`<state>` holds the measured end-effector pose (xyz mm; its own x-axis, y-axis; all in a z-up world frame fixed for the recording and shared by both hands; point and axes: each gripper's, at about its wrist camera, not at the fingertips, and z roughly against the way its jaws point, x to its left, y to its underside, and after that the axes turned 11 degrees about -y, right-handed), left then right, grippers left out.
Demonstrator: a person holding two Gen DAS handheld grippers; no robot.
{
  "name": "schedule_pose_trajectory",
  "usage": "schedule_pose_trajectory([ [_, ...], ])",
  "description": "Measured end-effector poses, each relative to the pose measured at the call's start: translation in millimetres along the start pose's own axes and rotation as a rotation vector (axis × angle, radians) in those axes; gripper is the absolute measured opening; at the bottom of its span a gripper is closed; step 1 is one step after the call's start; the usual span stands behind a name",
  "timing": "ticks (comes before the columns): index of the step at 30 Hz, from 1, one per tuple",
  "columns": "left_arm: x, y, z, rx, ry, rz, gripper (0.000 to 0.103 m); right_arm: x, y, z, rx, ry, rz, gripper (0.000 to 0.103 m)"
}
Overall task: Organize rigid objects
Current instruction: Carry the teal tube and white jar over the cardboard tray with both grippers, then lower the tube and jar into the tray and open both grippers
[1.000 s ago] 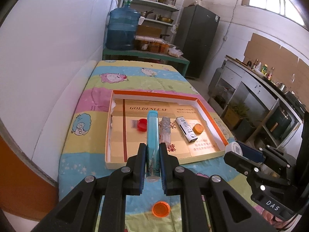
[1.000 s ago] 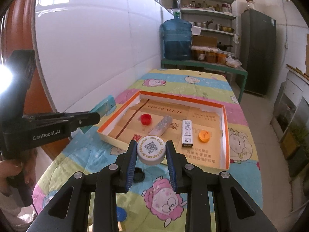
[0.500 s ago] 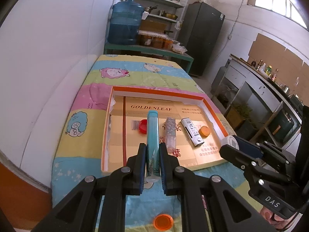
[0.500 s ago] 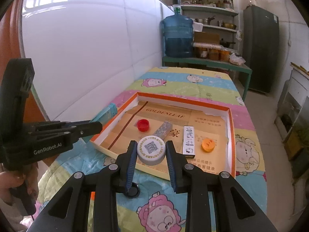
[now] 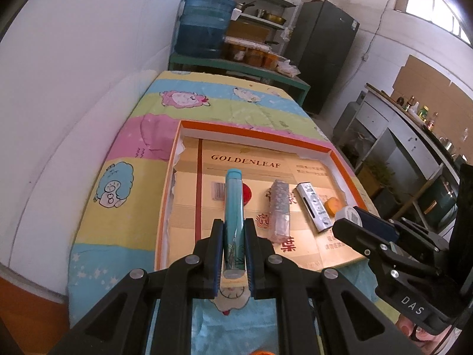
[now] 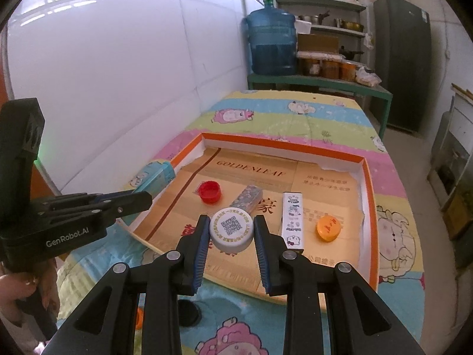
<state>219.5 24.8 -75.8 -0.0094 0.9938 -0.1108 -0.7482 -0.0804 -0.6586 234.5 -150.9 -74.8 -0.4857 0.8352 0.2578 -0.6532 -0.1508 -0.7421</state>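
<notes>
Your left gripper [image 5: 233,245] is clamped on a long teal box [image 5: 234,207], which sticks forward over the near-left part of the orange-rimmed tray [image 5: 254,131]. Your right gripper [image 6: 231,241] is squeezing a white cap with a QR code [image 6: 231,228], held above the tray's near edge. Lying in the tray you've got a red cap [image 6: 210,191], a speckled grey bar [image 6: 246,197], a white printed box [image 6: 292,221] and an orange cap [image 6: 328,229], roughly in a row. A black cap [image 6: 185,313] sits on the cartoon-print cloth [image 6: 310,112] near you.
</notes>
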Motion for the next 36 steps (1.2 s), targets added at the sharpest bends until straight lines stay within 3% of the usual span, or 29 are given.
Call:
schedule_pose_trajectory([
  [24, 1, -13, -42, 0.022, -0.065, -0.005, 0.014, -26, 3, -50, 0.099, 0.018, 0.017, 0.030],
  [36, 10, -13, -41, 0.018, -0.026, 0.035, 0.014, -27, 6, -64, 0.145, 0.021, 0.035, 0.030],
])
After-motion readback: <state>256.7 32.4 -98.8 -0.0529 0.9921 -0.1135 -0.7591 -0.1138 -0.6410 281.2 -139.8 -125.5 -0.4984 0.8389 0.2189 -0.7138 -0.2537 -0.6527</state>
